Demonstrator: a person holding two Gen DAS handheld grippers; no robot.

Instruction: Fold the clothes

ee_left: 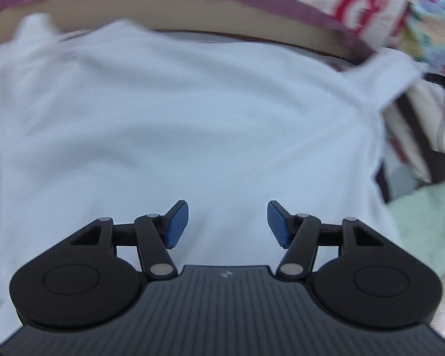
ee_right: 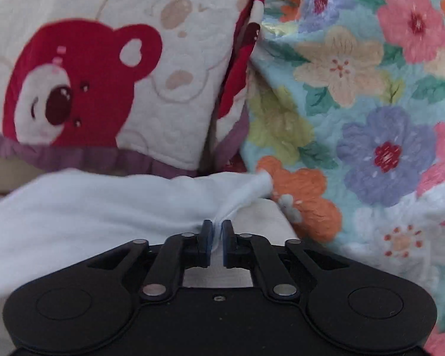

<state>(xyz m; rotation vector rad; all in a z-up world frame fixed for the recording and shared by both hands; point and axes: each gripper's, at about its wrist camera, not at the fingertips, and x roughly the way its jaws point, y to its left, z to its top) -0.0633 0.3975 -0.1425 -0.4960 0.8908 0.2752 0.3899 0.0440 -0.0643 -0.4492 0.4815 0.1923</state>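
Right now my right gripper (ee_right: 217, 237) has its blue-padded fingers (ee_right: 206, 244) pressed together on a bunched edge of the soft pale blue-white cloth garment (ee_right: 83, 207). A thin fold of it runs up between them. The garment spreads away to the left of that pinch. Behind the garment stands a cream quilted cushion with a red bear on it (ee_right: 83, 89) and a purple trim. Just beside the garment's far corner, on the right, is a fluffy blanket covered in big bright flowers (ee_right: 370, 118).

My left gripper (ee_left: 227, 225) hangs over the same garment (ee_left: 192, 118), which lies spread out wide below it. Its fingers (ee_left: 176, 225) are spread far apart and hold nothing. That view is blurry.
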